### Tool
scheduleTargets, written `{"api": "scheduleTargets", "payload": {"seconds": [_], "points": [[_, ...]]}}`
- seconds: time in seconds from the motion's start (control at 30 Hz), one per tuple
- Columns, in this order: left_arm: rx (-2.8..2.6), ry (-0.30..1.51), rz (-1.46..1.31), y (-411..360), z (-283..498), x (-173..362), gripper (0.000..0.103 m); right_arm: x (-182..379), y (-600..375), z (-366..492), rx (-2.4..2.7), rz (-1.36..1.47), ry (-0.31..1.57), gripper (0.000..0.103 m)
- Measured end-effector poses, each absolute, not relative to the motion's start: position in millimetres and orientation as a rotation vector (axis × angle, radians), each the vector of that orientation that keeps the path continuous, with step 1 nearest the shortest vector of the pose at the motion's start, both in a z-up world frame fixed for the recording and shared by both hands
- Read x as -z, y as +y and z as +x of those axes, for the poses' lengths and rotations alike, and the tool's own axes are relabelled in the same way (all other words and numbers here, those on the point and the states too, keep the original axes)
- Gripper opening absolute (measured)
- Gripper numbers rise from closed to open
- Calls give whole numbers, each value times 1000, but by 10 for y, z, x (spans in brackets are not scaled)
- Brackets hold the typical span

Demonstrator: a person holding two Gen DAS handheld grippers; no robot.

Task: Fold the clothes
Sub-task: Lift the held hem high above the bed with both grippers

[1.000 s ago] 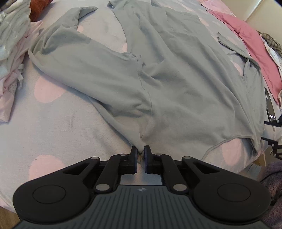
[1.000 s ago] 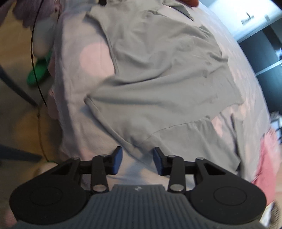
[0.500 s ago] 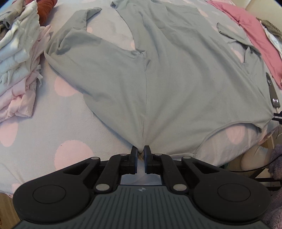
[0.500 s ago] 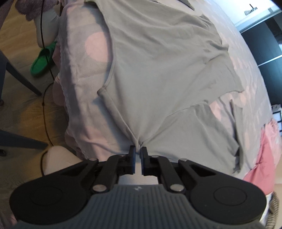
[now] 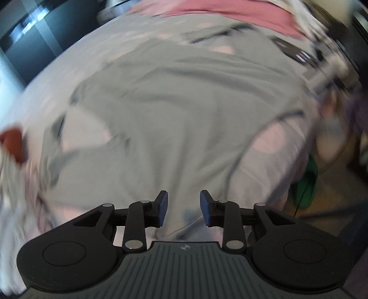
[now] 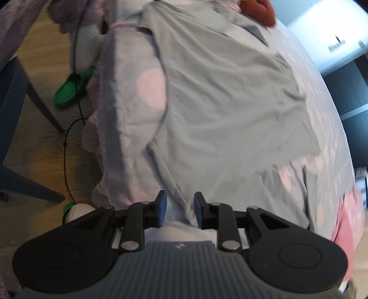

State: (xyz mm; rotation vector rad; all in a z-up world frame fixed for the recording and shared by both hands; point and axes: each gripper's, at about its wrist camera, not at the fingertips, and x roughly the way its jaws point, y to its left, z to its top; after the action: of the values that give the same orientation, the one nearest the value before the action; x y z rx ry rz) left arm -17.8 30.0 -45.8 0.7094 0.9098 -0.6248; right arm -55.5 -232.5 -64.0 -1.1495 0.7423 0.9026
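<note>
A grey long-sleeved shirt [image 5: 174,110] lies spread flat on the polka-dot bed sheet [image 5: 271,142]; the left wrist view is motion-blurred. My left gripper [image 5: 183,208] is open and empty, just above the shirt's near hem. In the right wrist view the same shirt [image 6: 225,96] lies across the bed. My right gripper [image 6: 178,210] is open, its jaws either side of the shirt's near edge without holding it.
A pink garment [image 5: 220,11] lies at the far side of the bed, a red one [image 6: 260,9] near the shirt's far end. The bed edge drops at left to a wooden floor [image 6: 41,147] with a green slipper [image 6: 71,89], a black cable and chair legs.
Both grippers have opened and let go of the shirt's hem. The left gripper is swinging fast, blurring its view. The shirt now lies flatter on the bed.
</note>
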Motion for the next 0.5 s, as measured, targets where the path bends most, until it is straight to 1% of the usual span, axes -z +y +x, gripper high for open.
{"api": "scheduleTargets", "payload": {"seconds": [0.17, 0.33, 0.5], "points": [[752, 739, 1161, 151, -547, 872, 30, 767, -2280, -644, -923, -1307, 666, 32], [699, 714, 1325, 234, -552, 1176, 29, 966, -2294, -622, -909, -1387, 640, 31], [683, 618, 1517, 317, -650, 1385, 28, 1115, -2329, -607, -854, -1489, 574, 30]]}}
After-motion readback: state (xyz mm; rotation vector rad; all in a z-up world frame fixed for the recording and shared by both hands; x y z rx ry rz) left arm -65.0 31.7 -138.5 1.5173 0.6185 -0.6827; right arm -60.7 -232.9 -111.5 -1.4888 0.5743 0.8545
